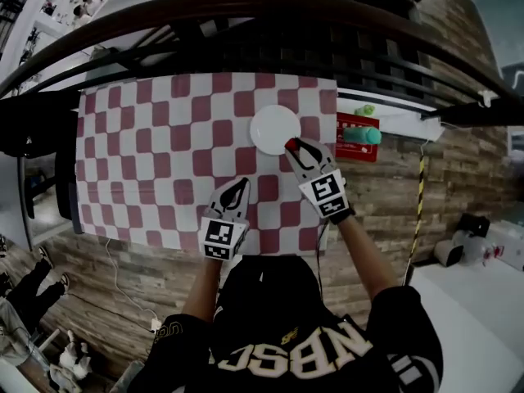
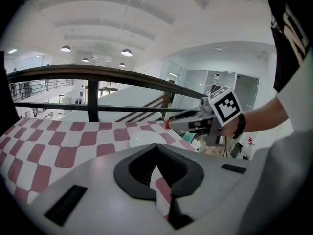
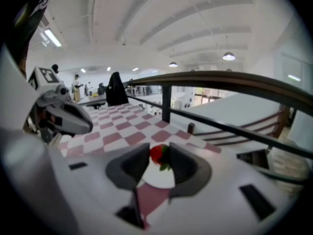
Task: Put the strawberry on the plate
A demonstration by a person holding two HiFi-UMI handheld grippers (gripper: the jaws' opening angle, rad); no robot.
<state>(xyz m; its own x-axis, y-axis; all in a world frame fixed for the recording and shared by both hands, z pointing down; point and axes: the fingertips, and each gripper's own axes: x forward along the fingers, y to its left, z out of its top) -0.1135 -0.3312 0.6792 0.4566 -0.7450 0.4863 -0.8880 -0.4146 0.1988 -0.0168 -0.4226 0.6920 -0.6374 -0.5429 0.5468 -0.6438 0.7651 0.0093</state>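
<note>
A red strawberry [image 3: 157, 153] with green leaves sits pinched between the tips of my right gripper [image 3: 159, 155], which is shut on it. In the head view the right gripper [image 1: 291, 146] holds the strawberry [image 1: 290, 145] just over the right rim of the white plate [image 1: 272, 128]. The plate [image 3: 157, 178] shows white below the berry in the right gripper view. My left gripper [image 1: 238, 186] hovers over the checked cloth nearer me, its jaws together with nothing between them. From the left gripper view the plate [image 2: 144, 140] and the right gripper with the strawberry [image 2: 167, 124] lie ahead.
The red-and-white checked tablecloth [image 1: 164, 154] covers the table. A red box [image 1: 354, 137] with a teal object on it lies off the cloth's right edge. A dark railing [image 1: 246, 23] runs behind the table's far side.
</note>
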